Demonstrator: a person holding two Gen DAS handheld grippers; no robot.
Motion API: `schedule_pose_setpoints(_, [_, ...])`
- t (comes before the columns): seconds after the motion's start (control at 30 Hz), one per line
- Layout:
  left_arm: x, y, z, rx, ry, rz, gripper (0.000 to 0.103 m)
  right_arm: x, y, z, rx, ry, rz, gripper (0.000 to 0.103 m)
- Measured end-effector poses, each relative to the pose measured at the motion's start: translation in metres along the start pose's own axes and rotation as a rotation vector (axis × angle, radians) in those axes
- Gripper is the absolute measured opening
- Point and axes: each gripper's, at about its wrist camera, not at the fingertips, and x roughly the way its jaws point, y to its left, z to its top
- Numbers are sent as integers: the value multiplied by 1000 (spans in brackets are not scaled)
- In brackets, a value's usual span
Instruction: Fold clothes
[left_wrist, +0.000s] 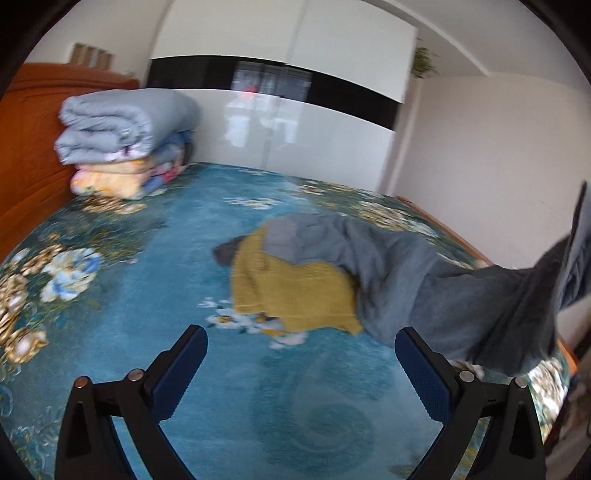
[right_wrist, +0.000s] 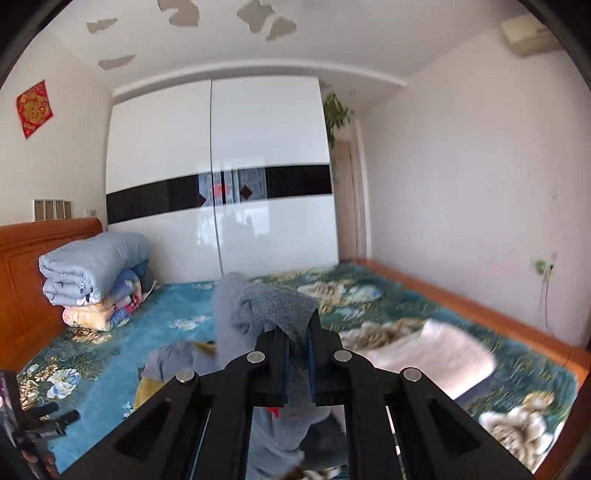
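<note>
A bedroom, seen from 2 cameras on hand-held grippers over a bed (left_wrist: 155, 258) covered in a blue floral spread. The right gripper (right_wrist: 298, 354) has its jaws clamped narrow on a fold of a grey garment (left_wrist: 424, 288), holding that end raised above the bed; the cloth bunches over the jaw tips and hangs below them. From the left wrist view the garment stretches from the raised end at the right edge down to the bed, where its far part lies across a mustard-yellow garment (left_wrist: 291, 291). The left gripper (left_wrist: 301, 354) hovers over bare bedspread with its jaws wide and nothing between them. Folded quilts (right_wrist: 92, 273) are stacked by the wooden headboard (right_wrist: 22, 266), well apart from the clothes.

The step in hand seems to be lifting the grey garment free to spread it. To do it well, the left jaws should probably take a second edge or corner away from the pinch, so the cloth hangs flat, not bunched, and clears the yellow garment without dragging it.
</note>
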Motion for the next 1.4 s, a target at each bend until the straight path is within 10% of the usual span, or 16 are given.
schedule_pose_setpoints(0.33, [40, -107, -58, 16, 178, -365, 103, 47, 56, -36, -39, 140, 121, 8])
schedule_pose_setpoints(1.0, [79, -153, -98, -5, 274, -488, 100, 51, 77, -57, -50, 239, 251, 8])
schedule_pose_setpoints(1.2, [72, -158, -102, 52, 314, -399, 17, 44, 86, -55, -82, 254, 228, 8])
schedule_pose_setpoints(1.4, [20, -106, -66, -125, 256, -382, 8, 45, 101, -44, -119, 253, 169, 8])
